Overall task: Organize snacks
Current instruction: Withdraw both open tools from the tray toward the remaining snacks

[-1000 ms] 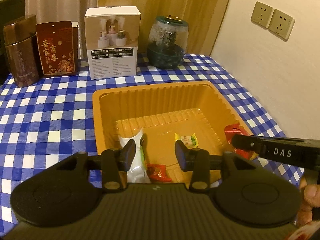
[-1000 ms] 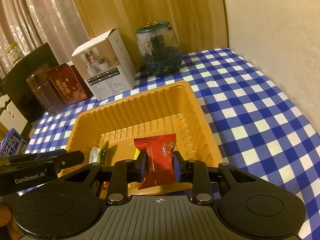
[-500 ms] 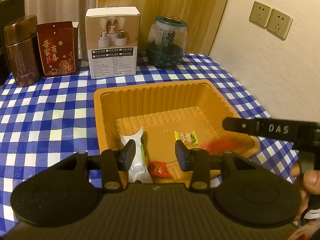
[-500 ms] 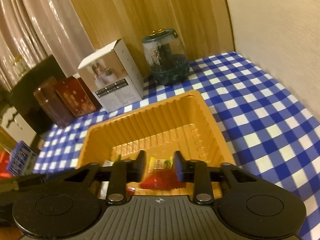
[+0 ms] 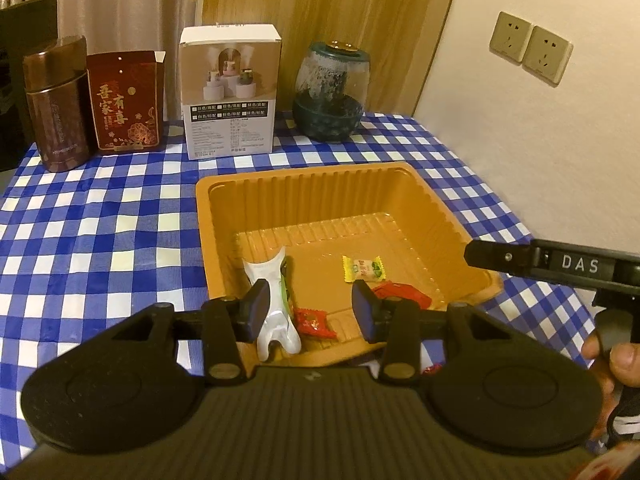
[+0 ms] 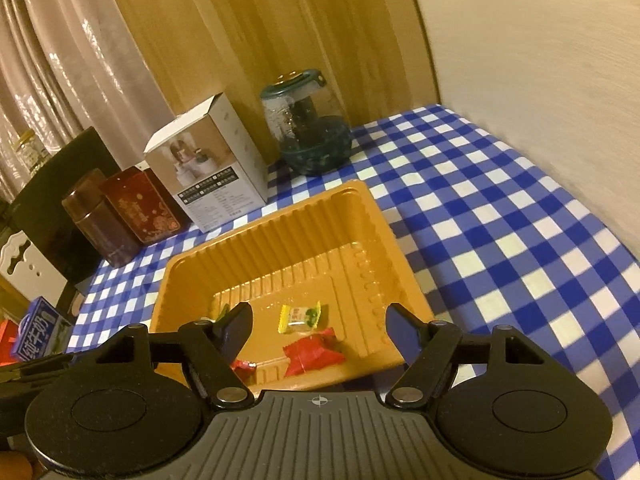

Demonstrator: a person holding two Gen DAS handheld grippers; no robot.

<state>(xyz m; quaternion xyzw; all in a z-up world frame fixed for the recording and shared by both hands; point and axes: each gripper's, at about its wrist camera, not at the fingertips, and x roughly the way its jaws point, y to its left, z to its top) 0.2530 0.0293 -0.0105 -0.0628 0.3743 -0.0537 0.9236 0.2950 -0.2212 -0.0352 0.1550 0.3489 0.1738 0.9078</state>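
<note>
Release step just finished. Right hand-held gripper (image 6: 318, 326), jaws just opening, parted wide with nothing between them, above the orange tray (image 6: 280, 236) at frame centre. Red snack packet (image 6: 314, 354) lying loose on the tray floor, lower centre, just below a yellow candy (image 6: 300, 318). Left hand-held gripper (image 5: 310, 310) partly parted, gripping nothing; white pouch (image 5: 274, 304) apparently behind its left finger rather than pinched. Next: fetching another snack from the worktop (image 5: 100, 240), possibly the red scrap at the frame's lower edge.
</note>
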